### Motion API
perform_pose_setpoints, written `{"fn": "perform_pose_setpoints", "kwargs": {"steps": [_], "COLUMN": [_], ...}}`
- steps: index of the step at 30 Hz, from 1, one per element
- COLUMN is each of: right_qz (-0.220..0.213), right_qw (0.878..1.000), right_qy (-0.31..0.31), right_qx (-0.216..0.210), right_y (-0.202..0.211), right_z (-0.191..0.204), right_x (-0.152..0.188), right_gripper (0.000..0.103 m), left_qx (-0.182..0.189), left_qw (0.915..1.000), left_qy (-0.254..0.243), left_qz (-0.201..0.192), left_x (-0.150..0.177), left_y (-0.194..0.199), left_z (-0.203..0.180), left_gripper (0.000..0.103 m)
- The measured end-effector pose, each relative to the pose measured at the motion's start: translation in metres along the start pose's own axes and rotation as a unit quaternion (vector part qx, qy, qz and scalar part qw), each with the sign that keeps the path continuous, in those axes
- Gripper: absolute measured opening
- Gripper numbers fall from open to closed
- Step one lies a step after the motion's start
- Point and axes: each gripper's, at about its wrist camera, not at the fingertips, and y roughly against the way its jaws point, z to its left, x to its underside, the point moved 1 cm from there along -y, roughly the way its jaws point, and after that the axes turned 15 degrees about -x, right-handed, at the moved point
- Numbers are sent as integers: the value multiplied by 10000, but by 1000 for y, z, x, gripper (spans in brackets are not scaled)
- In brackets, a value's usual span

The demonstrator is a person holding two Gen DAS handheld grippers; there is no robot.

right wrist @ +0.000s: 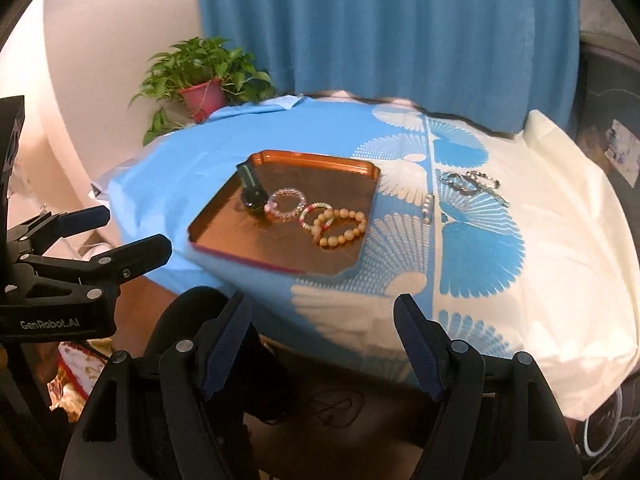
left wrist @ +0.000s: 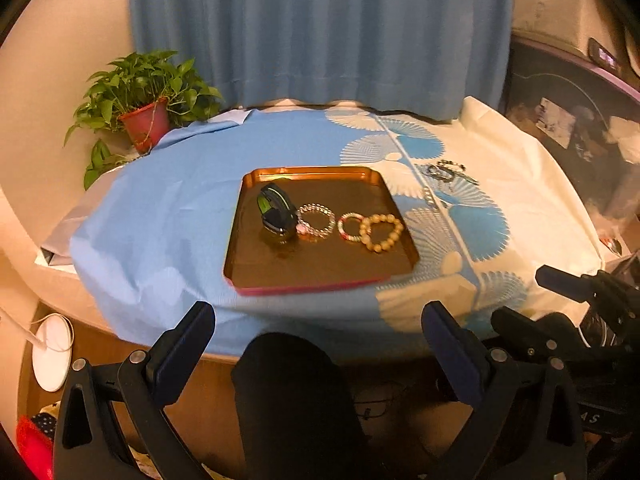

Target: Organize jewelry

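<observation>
Both tools are held back at the near edge of the table, well short of the jewelry. The left gripper (left wrist: 318, 334) is spread wide with nothing between its jaws, and the right gripper (right wrist: 322, 326) is likewise released and carries nothing.

On the blue part of the tablecloth (left wrist: 160, 208) a copper tray (left wrist: 320, 268) is set, and four pieces are lined up inside it. At the left a dark watch (left wrist: 276, 212) is stood on its edge; just beside it a clear crystal bracelet (left wrist: 317, 219) is laid flat. Next comes a pink-and-white beaded bracelet (left wrist: 350, 227), overlapped at its right by a tan wooden bead bracelet (left wrist: 382, 232).

Off the tray, on the patterned cloth to the far right, a small cluster of dark and silver bracelets (right wrist: 470, 182) is left lying, and a short pearl strand (right wrist: 428, 207) is seen between that cluster and the tray.

A potted plant (left wrist: 144, 100) is placed at the far left corner, before a blue curtain (left wrist: 320, 32).
</observation>
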Motion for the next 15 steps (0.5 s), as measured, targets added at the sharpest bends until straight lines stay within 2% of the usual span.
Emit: {"fn": "perform_pose_setpoints", "kwargs": {"steps": [9,15], "right_qz": [-247,-355], "right_qw": [9997,9992], "right_qy": [92,184], "right_qx": [12,19], "right_y": [45,60], "right_z": [19,29], "right_x": [22,27], "right_gripper": [74,75], "left_qx": [-100,-133], "left_qw": [9991,9985], "left_qy": [-29,1], "left_qz": [-405,-530], "left_x": [17,21], "left_y": [51,65], "left_z": [-1,0], "left_gripper": [102,102]}}
